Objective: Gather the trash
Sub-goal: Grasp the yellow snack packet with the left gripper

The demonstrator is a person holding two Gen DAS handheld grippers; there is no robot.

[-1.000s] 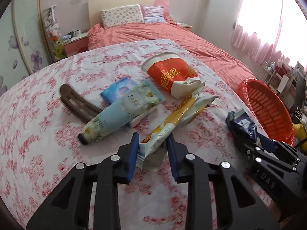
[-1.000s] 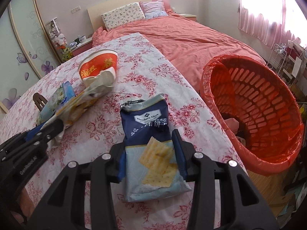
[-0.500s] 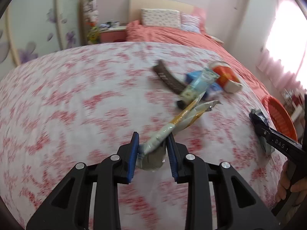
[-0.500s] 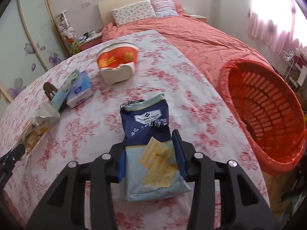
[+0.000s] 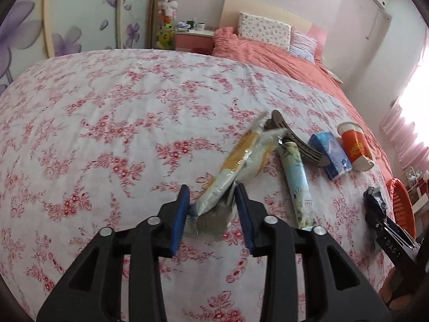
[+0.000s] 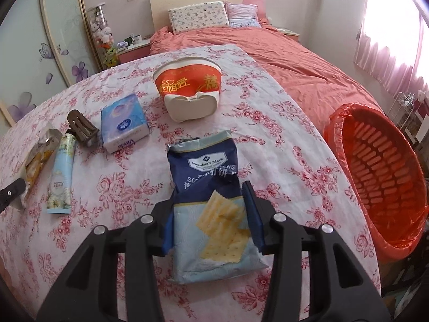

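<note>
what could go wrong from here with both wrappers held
The left gripper pinches only the tail of the long yellow wrapper; its free end could snag the hair clip or tube. The cracker bag in the right gripper has an open top and might spill before reaching the red basket.

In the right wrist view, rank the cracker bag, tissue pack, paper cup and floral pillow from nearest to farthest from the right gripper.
1. cracker bag, between the right gripper's fingers.
2. tissue pack, ahead, left.
3. paper cup, ahead, slightly beyond the pack.
4. floral pillow, at the headboard.
</note>
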